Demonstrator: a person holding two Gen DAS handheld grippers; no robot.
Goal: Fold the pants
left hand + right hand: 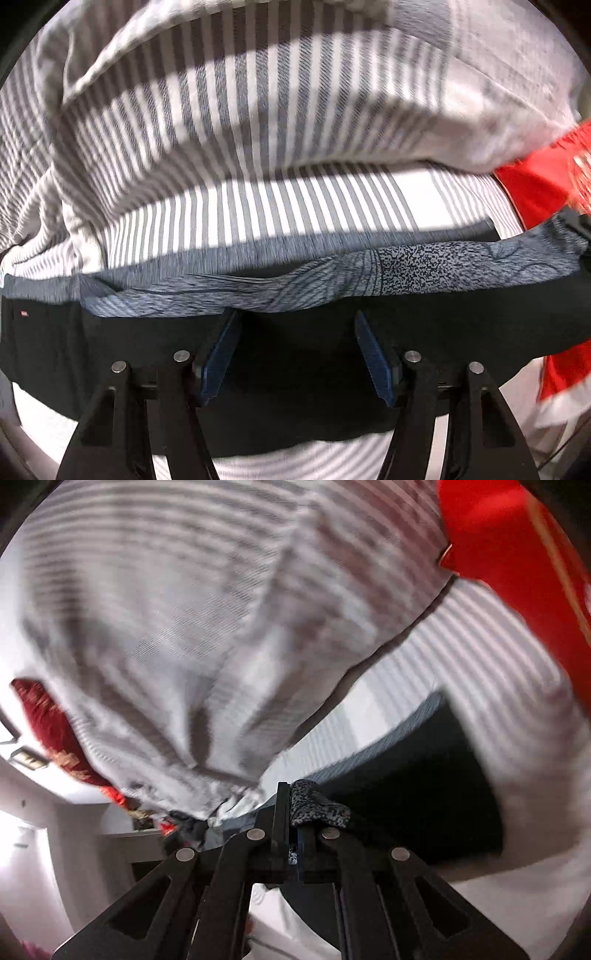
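The pants point(295, 354) are black with a blue-grey patterned waistband point(406, 269). They lie across a striped grey-and-white bedsheet point(303, 206). My left gripper point(295, 321) is open, its blue-padded fingers point(218, 354) spread over the black cloth just below the waistband. My right gripper point(293, 812) is shut on the patterned waistband edge point(317, 806) and holds it lifted. The black pants point(417, 790) stretch away to its right.
A rumpled striped duvet point(258, 110) is heaped behind the pants, and shows large in the right wrist view point(184, 627). A red item point(535, 184) lies at the right. Another red cloth point(517, 572) is at the upper right. A room wall and furniture point(55, 849) appear lower left.
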